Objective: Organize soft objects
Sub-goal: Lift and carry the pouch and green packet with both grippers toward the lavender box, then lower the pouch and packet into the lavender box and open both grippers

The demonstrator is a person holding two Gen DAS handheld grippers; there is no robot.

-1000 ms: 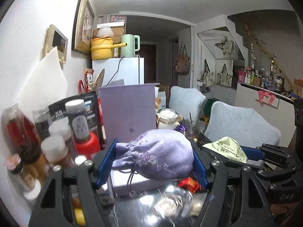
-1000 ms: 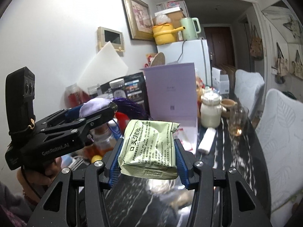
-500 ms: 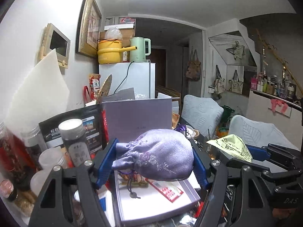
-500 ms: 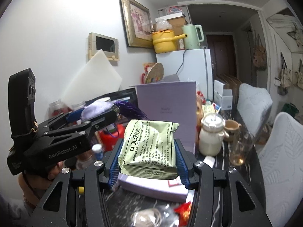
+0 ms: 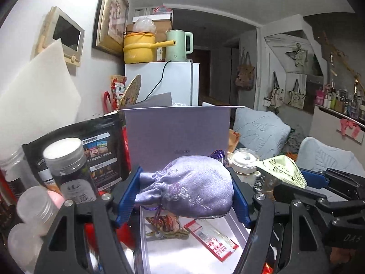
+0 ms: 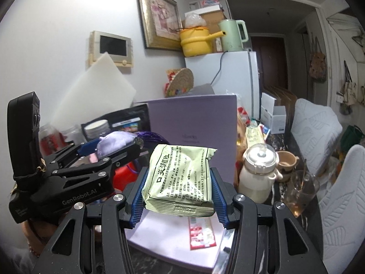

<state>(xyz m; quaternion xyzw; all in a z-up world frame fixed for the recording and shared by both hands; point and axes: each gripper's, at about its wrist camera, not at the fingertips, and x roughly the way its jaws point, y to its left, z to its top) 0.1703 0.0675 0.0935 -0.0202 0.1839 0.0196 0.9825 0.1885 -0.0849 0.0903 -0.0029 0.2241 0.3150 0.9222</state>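
Note:
My left gripper (image 5: 182, 189) is shut on a lilac drawstring pouch (image 5: 189, 187), which hangs above the open lavender box (image 5: 189, 251). The same pouch (image 6: 115, 140) shows between that gripper's blue pads at the left of the right wrist view. My right gripper (image 6: 179, 193) is shut on a pale green packet (image 6: 179, 178) with black print, held over the box's floor (image 6: 159, 235). That packet (image 5: 282, 167) also appears at the right of the left wrist view. The box's raised lid (image 6: 196, 132) stands just behind both loads. A red and white slip (image 5: 212, 242) and a small tassel charm (image 5: 166, 226) lie in the box.
Jars and bottles (image 5: 68, 171) and a black pouch (image 5: 100, 150) crowd the left side. A white teapot (image 6: 259, 175), a cup (image 6: 286, 162) and a glass (image 6: 301, 189) stand to the right on the dark marble table (image 6: 280, 196). Cushioned chairs (image 6: 340, 196) line the right edge.
Both grippers have moved forward over the table with their loads, and the open box now lies right beneath them. The lid looms closer. Neither grip has altered.

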